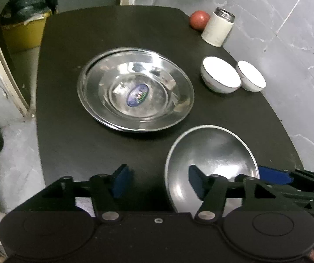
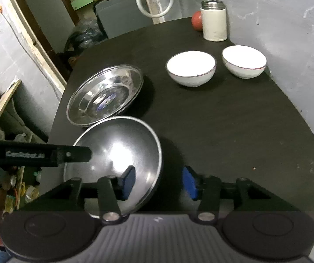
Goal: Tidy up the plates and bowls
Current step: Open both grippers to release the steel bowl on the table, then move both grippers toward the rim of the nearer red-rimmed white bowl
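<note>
Jaws wide on both sides, my right gripper (image 2: 159,182) straddles the near rim of the steel bowl (image 2: 117,153) at the surface's (image 2: 233,131) front, beside the stacked plates (image 2: 104,96); I should seat the rim deep between the pads, close squarely, then lift level.

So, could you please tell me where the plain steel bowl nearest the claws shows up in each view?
Left wrist view: steel bowl sits lower right, beside the right-hand blue pad.
Right wrist view: steel bowl sits lower left, tilted, its rim between the blue pads.
Shared landmark: the white flask at the table's far corner, by a red ball.
</note>
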Available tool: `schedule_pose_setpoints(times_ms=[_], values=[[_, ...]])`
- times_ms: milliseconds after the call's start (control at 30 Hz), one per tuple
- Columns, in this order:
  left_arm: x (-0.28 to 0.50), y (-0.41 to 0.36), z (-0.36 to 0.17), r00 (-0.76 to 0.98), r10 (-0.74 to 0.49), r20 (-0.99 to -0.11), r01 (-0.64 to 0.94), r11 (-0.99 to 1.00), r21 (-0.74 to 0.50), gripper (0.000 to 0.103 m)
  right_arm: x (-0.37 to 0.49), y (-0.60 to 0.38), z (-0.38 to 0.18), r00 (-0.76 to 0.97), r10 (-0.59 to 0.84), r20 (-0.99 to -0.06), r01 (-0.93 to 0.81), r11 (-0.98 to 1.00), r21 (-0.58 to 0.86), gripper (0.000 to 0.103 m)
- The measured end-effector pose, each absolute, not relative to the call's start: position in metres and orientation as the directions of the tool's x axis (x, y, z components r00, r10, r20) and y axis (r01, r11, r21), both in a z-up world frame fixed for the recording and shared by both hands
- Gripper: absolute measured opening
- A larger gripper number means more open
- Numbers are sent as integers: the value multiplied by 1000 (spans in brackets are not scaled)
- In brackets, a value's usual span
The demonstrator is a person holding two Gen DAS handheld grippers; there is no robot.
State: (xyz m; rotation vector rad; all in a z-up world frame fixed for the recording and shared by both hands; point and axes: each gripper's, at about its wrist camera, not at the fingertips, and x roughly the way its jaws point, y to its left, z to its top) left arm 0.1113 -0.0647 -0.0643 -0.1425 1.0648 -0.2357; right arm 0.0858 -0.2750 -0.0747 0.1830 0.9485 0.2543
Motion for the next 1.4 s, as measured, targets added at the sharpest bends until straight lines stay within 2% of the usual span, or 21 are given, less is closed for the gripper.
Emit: schedule_pose_setpoints(times_ms=[133, 267, 500, 700, 933, 1133, 1400], values=[[111, -61, -57, 494, -227, -839, 112, 974, -197, 81, 87, -281, -71, 582, 290, -760, -120, 955, 273, 65], [113, -58, -51, 515, -184, -837, 94, 983, -158, 93, 90, -286, -68, 608, 295, -737, -107, 950, 293, 83], [120, -56, -37, 561, -133, -817, 89, 991, -100, 101, 99, -295, -69, 622, 292, -726, -76, 946, 316, 98], [140, -57, -33, 564, -185, -805, 82, 982, -169, 102, 107, -304, -71, 618, 268, -739, -51, 952, 302, 103], [176, -76, -28, 587, -234, -775, 88, 970, -226, 102, 128, -326, -74, 632, 232, -740, 7, 953, 304, 103], [224, -114, -23, 634, -220, -742, 165, 975, -148, 102, 158, -351, -75, 647, 246, -722, 84, 918, 388, 103], [280, -154, -40, 612, -193, -767, 295, 956, -5, 102, 195, -360, -86, 649, 253, -717, 98, 907, 409, 102]])
